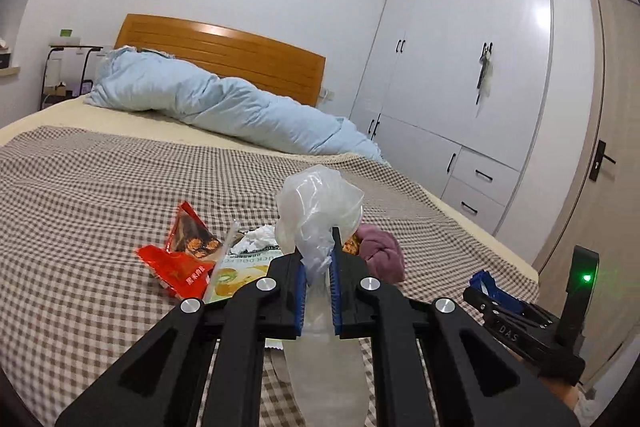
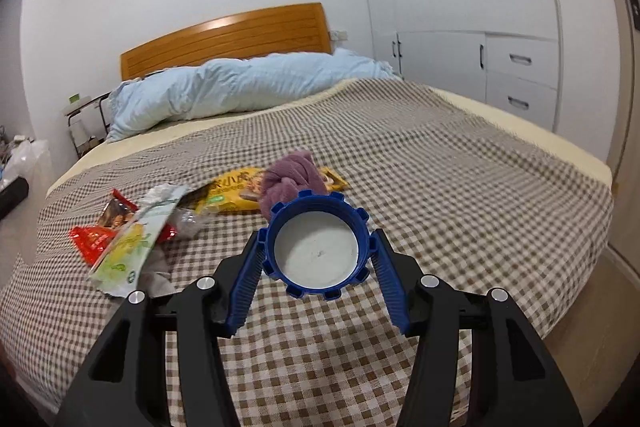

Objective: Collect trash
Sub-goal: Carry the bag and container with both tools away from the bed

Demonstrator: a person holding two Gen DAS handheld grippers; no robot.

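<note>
At lower centre of the left wrist view, left gripper (image 1: 319,275) clenched on clear plastic bag (image 1: 320,203). Low in the right view, right gripper (image 2: 318,263) grasping blue cap (image 2: 318,249). Beyond, red wrapper (image 2: 94,241), yellow packet (image 2: 236,193), purple cloth (image 2: 294,179) on checked bedspread (image 2: 440,187).

— What sits between the jaws of the right gripper (image 2: 318,247)?
— A blue cap (image 2: 318,247), clamped. Beyond: purple cloth (image 2: 292,179), yellow wrapper (image 2: 236,193); left, red wrapper (image 2: 94,241), on the bed (image 2: 440,187).
</note>
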